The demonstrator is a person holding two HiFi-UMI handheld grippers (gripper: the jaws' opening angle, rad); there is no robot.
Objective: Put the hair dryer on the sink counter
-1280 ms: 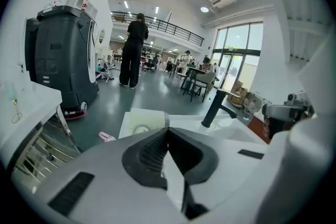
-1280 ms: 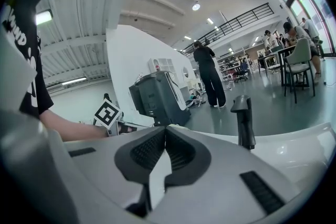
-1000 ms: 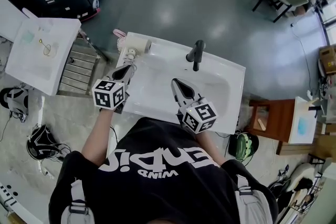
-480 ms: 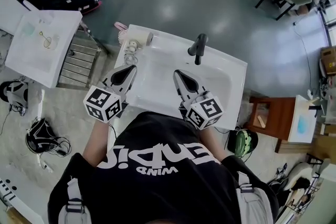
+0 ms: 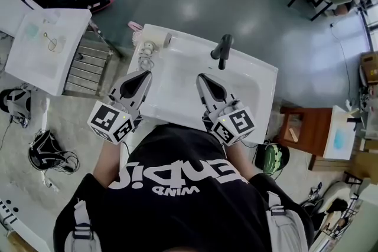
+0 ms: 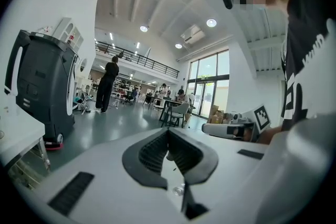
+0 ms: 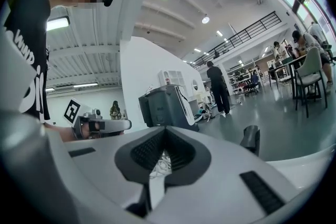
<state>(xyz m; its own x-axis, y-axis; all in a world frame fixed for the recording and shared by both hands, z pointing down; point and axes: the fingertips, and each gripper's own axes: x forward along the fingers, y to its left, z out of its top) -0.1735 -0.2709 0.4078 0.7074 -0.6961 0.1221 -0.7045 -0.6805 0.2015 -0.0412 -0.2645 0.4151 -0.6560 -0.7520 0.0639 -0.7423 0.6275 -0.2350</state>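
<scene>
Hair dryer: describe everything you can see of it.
The hair dryer is cream-white, plastic by its look, with a short rounded barrel. It lies at the far left corner of the white sink counter, left of the black faucet. Its pale cord sits bunched on the counter beside it, nearer the person. Neither the left tool nor the right tool touches it; both are shut and empty.

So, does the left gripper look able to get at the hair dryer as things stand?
Probably yes: the hair dryer lies on the sink counter, back left, ahead of the left gripper, nothing between. Its shut jaws must open first.
</scene>
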